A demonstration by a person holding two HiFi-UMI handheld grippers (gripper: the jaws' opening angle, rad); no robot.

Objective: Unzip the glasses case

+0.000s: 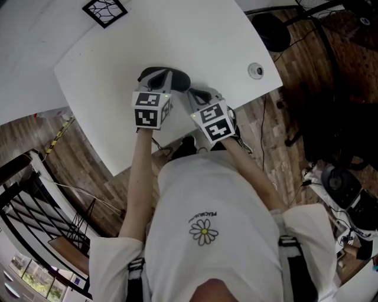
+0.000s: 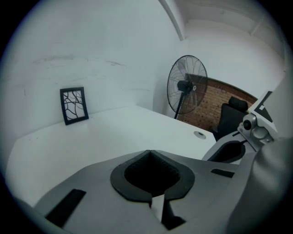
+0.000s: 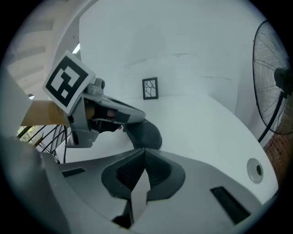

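No glasses case shows in any view. Both grippers hover side by side over the white table [image 1: 106, 71], near its front edge. My left gripper [image 1: 168, 75] is shut: its dark pads [image 2: 123, 185] meet at the tip [image 2: 149, 151] with nothing between them. Just to its right, my right gripper [image 1: 199, 94] is also shut and empty, its jaws meeting at the tip [image 3: 144, 150]. The left gripper view catches the right gripper [image 2: 229, 153] at its right side. The right gripper view shows the left gripper [image 3: 146, 135] and its marker cube [image 3: 68, 82] close by on the left.
A small black-framed picture [image 1: 105, 10] lies at the table's far side. A round cable grommet [image 1: 256, 71] sits near the right edge. A standing fan [image 2: 187, 87] and a black chair [image 1: 271, 32] stand beyond the table. Stair railings [image 1: 35, 206] are at the left.
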